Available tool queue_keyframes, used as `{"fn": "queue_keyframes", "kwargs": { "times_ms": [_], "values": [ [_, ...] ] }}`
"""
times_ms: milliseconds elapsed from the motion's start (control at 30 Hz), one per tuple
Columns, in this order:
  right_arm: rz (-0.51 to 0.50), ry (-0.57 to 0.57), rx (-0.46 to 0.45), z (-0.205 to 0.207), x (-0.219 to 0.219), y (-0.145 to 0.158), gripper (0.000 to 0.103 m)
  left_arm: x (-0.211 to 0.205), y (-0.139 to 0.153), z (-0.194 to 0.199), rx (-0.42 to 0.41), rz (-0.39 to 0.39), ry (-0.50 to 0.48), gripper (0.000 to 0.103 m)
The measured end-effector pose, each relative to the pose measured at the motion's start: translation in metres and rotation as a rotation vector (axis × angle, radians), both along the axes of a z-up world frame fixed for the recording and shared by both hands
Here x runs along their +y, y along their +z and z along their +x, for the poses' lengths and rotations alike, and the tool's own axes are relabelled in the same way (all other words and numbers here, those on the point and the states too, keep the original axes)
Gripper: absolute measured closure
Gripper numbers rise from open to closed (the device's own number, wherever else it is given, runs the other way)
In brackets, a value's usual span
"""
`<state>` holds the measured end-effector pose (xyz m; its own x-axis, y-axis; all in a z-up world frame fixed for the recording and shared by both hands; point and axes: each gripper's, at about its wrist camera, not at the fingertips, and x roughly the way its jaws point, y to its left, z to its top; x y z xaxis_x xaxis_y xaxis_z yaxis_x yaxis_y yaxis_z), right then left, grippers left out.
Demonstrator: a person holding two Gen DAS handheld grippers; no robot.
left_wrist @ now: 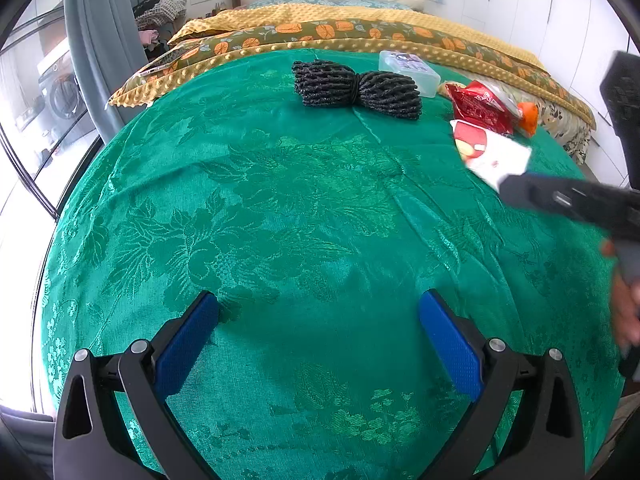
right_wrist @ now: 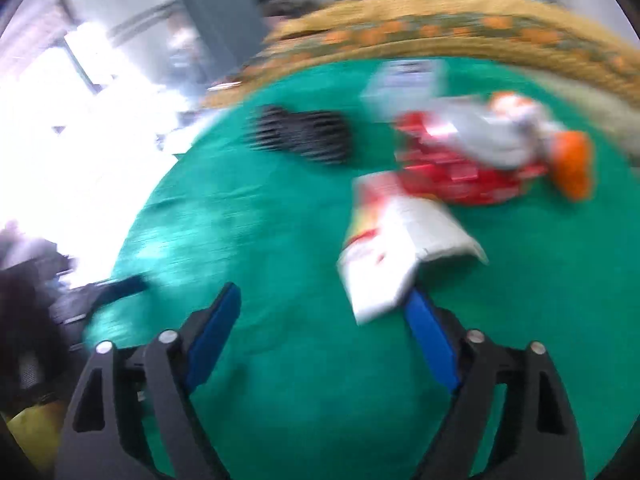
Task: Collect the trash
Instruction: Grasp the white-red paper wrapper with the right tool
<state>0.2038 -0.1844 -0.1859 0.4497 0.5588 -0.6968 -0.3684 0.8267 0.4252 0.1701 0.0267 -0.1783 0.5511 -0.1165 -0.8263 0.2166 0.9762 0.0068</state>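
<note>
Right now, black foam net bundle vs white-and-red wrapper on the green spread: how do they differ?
The black foam net bundle is dark, ribbed and cinched at its middle like a bow; the white-and-red wrapper is flat, pale and printed. The bundle lies far from both hand-held grippers; the wrapper lies just beyond the right hand-held gripper. Both rest loose on the green spread.

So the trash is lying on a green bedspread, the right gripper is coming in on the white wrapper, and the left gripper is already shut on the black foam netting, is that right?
Not quite. The left gripper is open over bare green bedspread, holding nothing; the black foam netting lies far ahead of it, as the left wrist view shows. The right gripper is indeed at the white wrapper, its jaws open.
</note>
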Motion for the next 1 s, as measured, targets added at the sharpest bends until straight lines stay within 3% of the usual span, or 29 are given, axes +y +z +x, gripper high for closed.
{"fn": "queue_keyframes", "kwargs": {
  "times_ms": [67, 133, 267, 467, 533, 633, 700, 1000],
  "values": [
    [0.035, 0.070, -0.011, -0.012, 0.004, 0.007, 0.024, 0.000, 0.000, 0.000, 0.000, 0.000, 0.000, 0.004],
    [-0.005, 0.072, -0.032, -0.022, -0.001, 0.017, 0.023, 0.000, 0.000, 0.000, 0.000, 0.000, 0.000, 0.004],
    [-0.170, -0.104, -0.048, -0.011, -0.021, 0.021, 0.023, 0.000, 0.000, 0.000, 0.000, 0.000, 0.000, 0.004],
    [-0.205, -0.253, 0.040, 0.030, -0.018, -0.003, 0.023, 0.000, 0.000, 0.000, 0.000, 0.000, -0.001, 0.004],
    [-0.239, -0.277, 0.020, 0.034, -0.013, -0.008, 0.024, 0.000, 0.000, 0.000, 0.000, -0.001, -0.001, 0.004],
    [-0.264, -0.266, -0.014, 0.029, -0.008, -0.007, 0.059, 0.000, 0.000, 0.001, 0.000, -0.001, -0.001, 0.004],
    [-0.274, -0.254, -0.025, 0.023, -0.010, -0.004, 0.068, 0.001, 0.000, 0.001, 0.000, -0.001, -0.001, 0.004],
    [-0.321, -0.215, -0.062, -0.050, -0.038, 0.011, 0.064, 0.001, 0.000, 0.001, 0.000, 0.000, -0.001, 0.004]
  ]
}}
